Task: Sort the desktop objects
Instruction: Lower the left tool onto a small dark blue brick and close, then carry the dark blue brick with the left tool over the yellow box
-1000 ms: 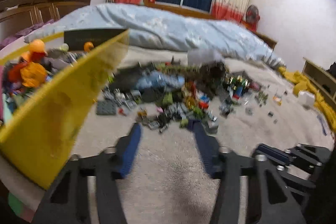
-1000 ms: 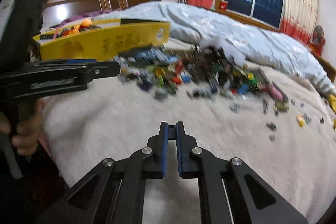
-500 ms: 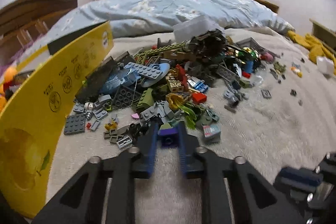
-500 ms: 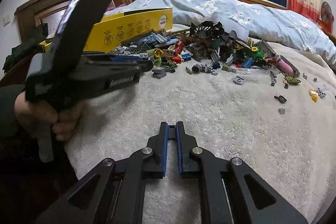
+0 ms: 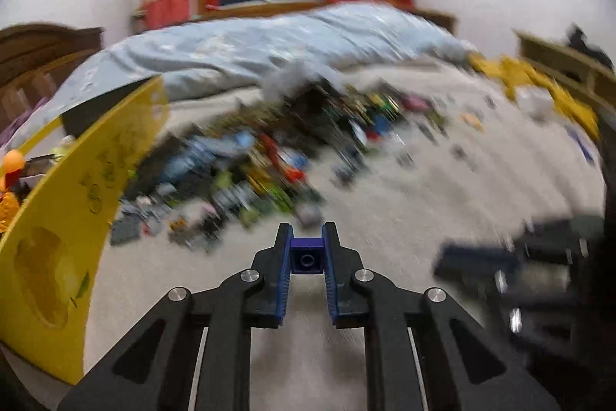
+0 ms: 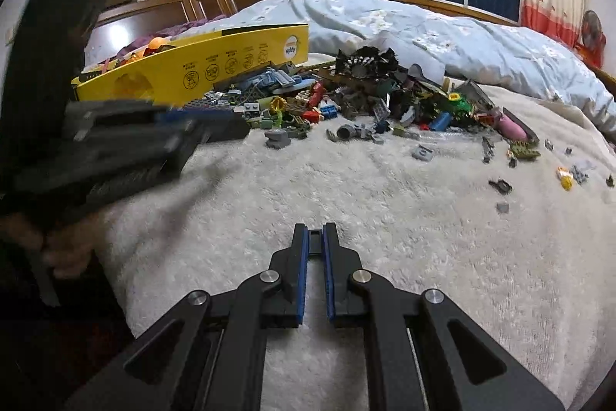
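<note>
Left wrist view shows your left gripper (image 5: 307, 249) clamped on a small purple brick (image 5: 307, 259), its stud facing the camera, the jaws narrowed to the brick's width and pressing both sides. You look to be at the carry step of the sort: the brick is clear of the pile of building bricks (image 5: 269, 160) on the cream blanket (image 5: 404, 218) and now needs a place. The likely target is the yellow box (image 5: 57, 237) on your left, which already holds orange toys (image 5: 11, 164); that is a judgement, not something shown. To get there you would swing left and lift over the box's tall near wall, which stands between the brick and the inside. The picture is badly blurred, so finer detail in the pile cannot be read. Your right gripper (image 6: 315, 237) hangs above bare blanket with its jaws almost together and nothing between them. Scattered loose pieces (image 6: 500, 185) lie well apart to the right, and the blue quilt (image 6: 423, 26) lies behind the pile.
</note>
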Tool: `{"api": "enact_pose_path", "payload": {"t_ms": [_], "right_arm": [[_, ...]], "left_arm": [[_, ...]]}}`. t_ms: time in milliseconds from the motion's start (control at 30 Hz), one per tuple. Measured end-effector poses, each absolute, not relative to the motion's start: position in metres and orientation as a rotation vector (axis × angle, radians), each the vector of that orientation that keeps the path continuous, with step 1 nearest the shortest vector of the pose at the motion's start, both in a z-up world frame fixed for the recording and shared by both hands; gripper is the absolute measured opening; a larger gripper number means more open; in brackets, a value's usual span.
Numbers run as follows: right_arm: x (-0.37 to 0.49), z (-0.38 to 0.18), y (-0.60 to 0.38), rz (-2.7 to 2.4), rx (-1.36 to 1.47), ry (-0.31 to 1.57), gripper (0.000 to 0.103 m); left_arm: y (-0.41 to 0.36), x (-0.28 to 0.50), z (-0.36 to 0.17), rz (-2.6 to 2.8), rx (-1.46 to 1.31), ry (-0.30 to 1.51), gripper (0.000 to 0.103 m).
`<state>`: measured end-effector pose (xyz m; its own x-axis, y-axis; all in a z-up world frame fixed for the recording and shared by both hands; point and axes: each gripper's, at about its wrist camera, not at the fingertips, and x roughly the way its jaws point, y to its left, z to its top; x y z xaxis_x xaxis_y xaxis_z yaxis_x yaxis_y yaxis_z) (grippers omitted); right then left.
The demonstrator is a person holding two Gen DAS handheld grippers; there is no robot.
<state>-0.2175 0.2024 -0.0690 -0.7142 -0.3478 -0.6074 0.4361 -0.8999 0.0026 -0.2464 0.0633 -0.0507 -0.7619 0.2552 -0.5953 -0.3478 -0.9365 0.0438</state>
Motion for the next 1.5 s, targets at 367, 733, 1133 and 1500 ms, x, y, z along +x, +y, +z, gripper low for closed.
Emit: {"api": "enact_pose_path", "payload": {"t_ms": [367,733,1133,1500], "right_arm": [[-0.2,-0.075,0.199,-2.661,0.777,0.241,0.029],[-0.207,-0.073,0.179,-2.767,0.795,0.199,0.007],[-0.243,-0.008,0.242,-2.216,0.735,-0.737,0.006],[-0.285,-0.05,0.265,-1.77,0.927,-1.378,0.006]], "left_arm": [[0.076,-0.228,-0.071,2.574,-1.0,0.332,0.025],[0.076,-0.225,-0.071,2.652,-0.922,0.271,0.017],[0.047,-0.196,0.01,2.704,-0.579,-0.05,0.017],[0.029,-0.188,0.023,2.744,-0.55,-0.125,0.017]]}}
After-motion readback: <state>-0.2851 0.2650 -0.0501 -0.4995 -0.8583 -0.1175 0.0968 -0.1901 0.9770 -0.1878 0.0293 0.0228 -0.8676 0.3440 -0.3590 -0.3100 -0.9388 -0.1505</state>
